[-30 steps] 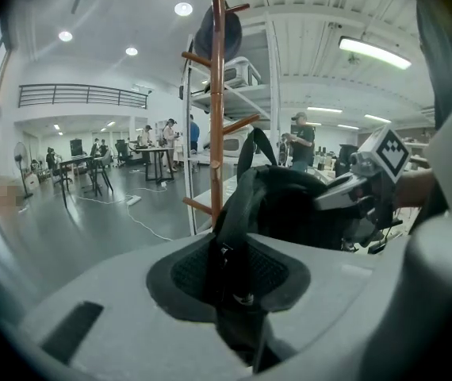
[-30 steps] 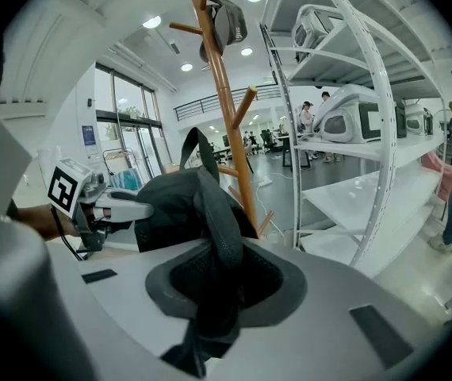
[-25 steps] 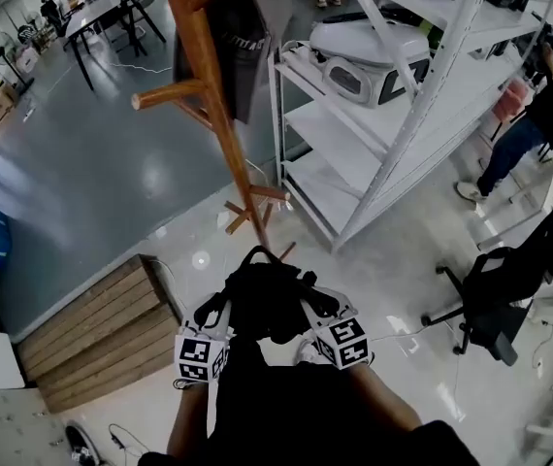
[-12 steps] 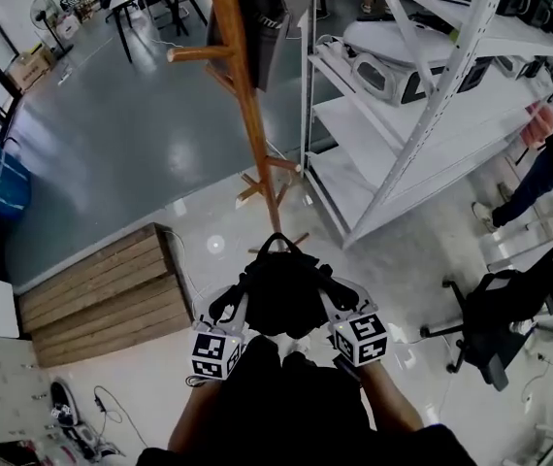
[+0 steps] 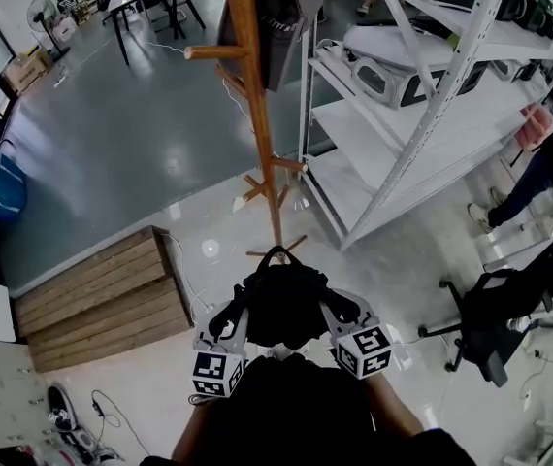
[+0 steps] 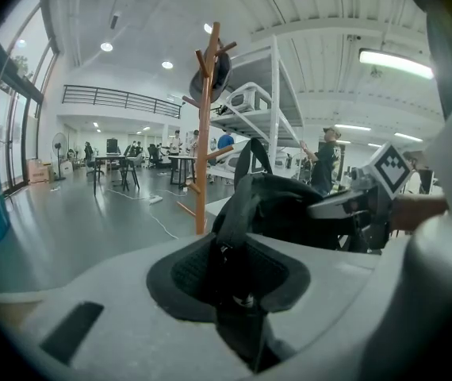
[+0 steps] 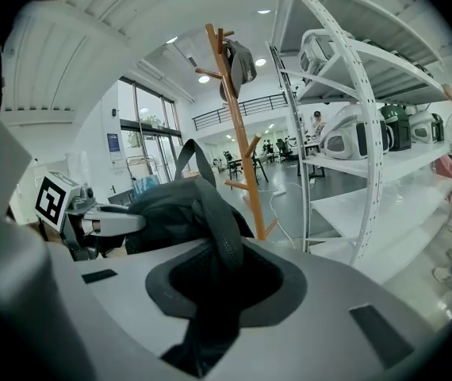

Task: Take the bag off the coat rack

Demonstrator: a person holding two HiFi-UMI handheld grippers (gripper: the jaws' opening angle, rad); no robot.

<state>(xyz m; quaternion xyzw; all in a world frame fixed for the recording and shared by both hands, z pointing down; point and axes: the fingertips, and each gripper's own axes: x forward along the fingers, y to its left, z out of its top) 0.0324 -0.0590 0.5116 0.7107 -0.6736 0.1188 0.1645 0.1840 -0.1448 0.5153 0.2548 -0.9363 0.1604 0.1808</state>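
The black bag [image 5: 278, 304] sits at six o'clock in the head view, well apart from the wooden coat rack [image 5: 257, 115] at its twelve o'clock, with the left gripper [image 5: 238, 311] at its eight o'clock and the right gripper [image 5: 327, 307] at its four o'clock, each pinching its black fabric.

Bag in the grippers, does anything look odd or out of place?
Nothing stands out. The black bag hangs clear of the coat rack, its fabric clamped in the left gripper and right gripper.
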